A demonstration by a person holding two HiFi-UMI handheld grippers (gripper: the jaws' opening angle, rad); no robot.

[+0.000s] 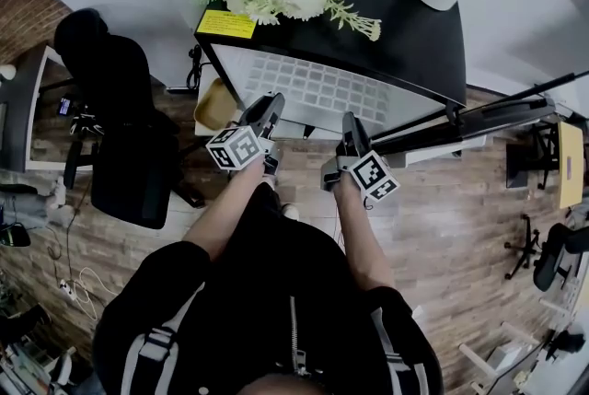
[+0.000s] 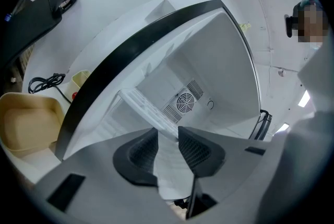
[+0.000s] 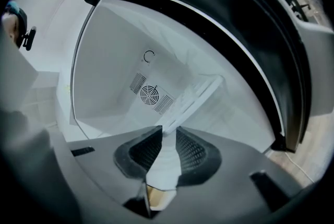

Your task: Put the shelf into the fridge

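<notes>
Shelf [image 1: 313,91], pinched at its edge outside the fridge [image 1: 396,11] by left claw [image 2: 167,133] and right claw [image 3: 168,131]; it should be kept level and pushed evenly inward.

The head view looks steeply down from above the person's jacket [image 1: 276,301], past both forearms, onto the left gripper [image 1: 269,110] and the right gripper [image 1: 351,128]. The black top of the fridge [image 1: 396,16] lies just beyond their tips. The left gripper view sits close behind that gripper's jaws and faces along them into the fridge's white cavity, with the round fan grille [image 2: 184,101] on the back wall ahead. The right gripper view faces the same cavity from the other side, the grille ahead and slightly left of its jaws. Both gripper views share that back wall. All three views share the shelf [image 1: 313,89], which runs forward from the jaws.
</notes>
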